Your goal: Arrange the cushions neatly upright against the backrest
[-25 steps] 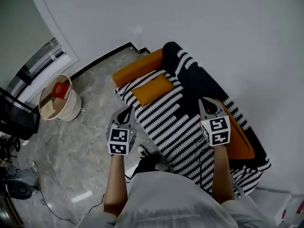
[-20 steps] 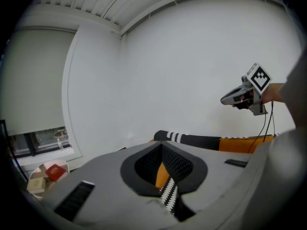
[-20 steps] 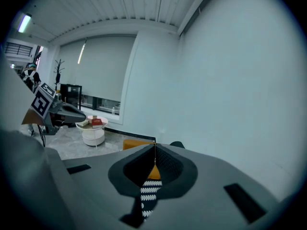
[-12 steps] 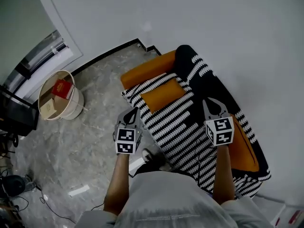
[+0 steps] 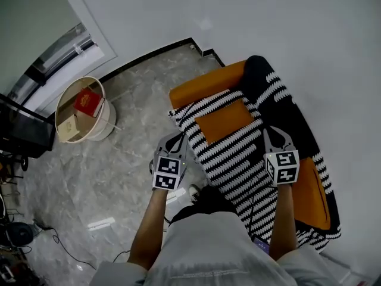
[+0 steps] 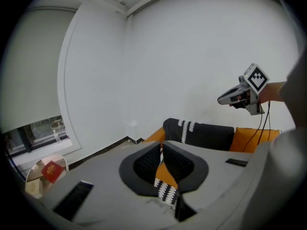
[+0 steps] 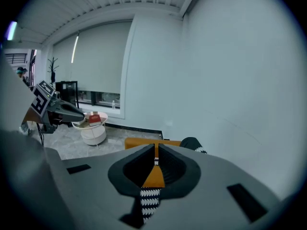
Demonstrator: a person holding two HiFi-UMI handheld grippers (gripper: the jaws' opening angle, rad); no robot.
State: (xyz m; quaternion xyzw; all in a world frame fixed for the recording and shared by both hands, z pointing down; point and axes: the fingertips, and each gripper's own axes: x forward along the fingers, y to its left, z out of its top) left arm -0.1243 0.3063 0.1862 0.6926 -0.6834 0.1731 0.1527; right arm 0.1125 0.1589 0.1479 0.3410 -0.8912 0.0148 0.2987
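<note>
A sofa with a black-and-white striped cover [image 5: 238,165] stands against the wall. An orange cushion [image 5: 225,121] lies flat on its seat, also seen in the left gripper view [image 6: 165,174] and the right gripper view [image 7: 154,176]. A black patterned cushion [image 5: 271,91] leans on the backrest. A second orange cushion [image 5: 312,192] sits at the sofa's right. My left gripper [image 5: 176,137] hovers off the seat's front edge; its jaws have just been opening a little, with nothing between them. My right gripper [image 5: 275,132] is shut and empty above the seat.
An orange bolster [image 5: 205,85] caps the sofa's left end. A round white basket [image 5: 101,124] with a red book [image 5: 89,103] stands on the marble floor to the left. Dark equipment [image 5: 24,139] and cables lie at the far left. The wall [image 5: 297,34] backs the sofa.
Both grippers have moved along the sofa toward its left end and sunk lower. The right gripper now sits nearer the flat orange cushion. The basket shows closer in view.
</note>
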